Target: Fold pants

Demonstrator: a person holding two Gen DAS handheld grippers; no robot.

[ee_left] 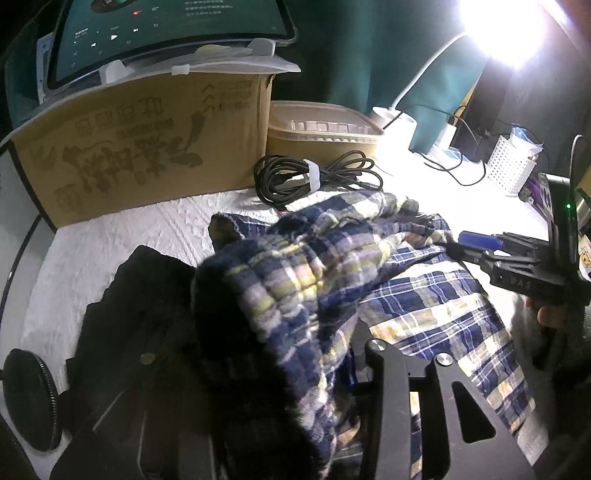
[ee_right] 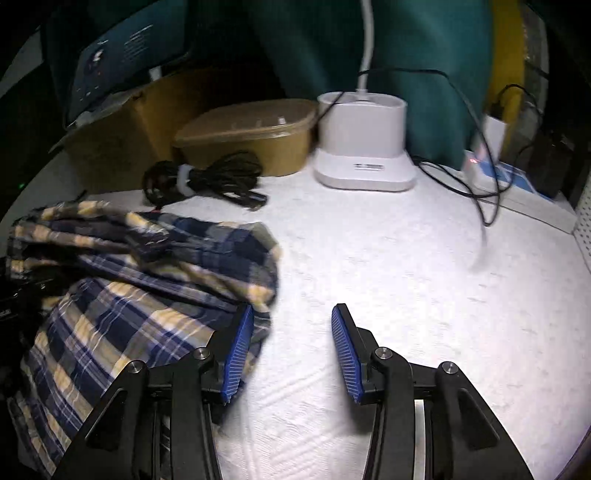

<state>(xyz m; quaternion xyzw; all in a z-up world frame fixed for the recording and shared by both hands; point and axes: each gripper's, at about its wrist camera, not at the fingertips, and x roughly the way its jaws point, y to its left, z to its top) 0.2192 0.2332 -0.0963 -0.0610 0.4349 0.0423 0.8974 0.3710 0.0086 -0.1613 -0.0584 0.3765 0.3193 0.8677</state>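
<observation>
Blue, yellow and white plaid pants [ee_left: 424, 306] lie crumpled on the white table cover [ee_right: 406, 277]. In the left wrist view a thick gathered fold of them is draped over my left gripper [ee_left: 251, 284] and fills the space between its fingers, hiding the pads. My right gripper [ee_right: 291, 350] stands open just above the cover, with nothing between its blue pads [ee_right: 343, 350]. Its left pad lies against the right edge of the pants [ee_right: 129, 295]. The left wrist view shows the right gripper [ee_left: 476, 243] at the far side of the pants, held by a hand.
Along the back stand a cardboard box [ee_left: 147, 147] with a tablet [ee_left: 166, 33] on top, a lidded brown container [ee_left: 321, 129], a coiled black cable [ee_left: 314, 177] and a white lamp base [ee_right: 364, 140]. A white basket [ee_left: 511, 166] and loose cords sit at the back right.
</observation>
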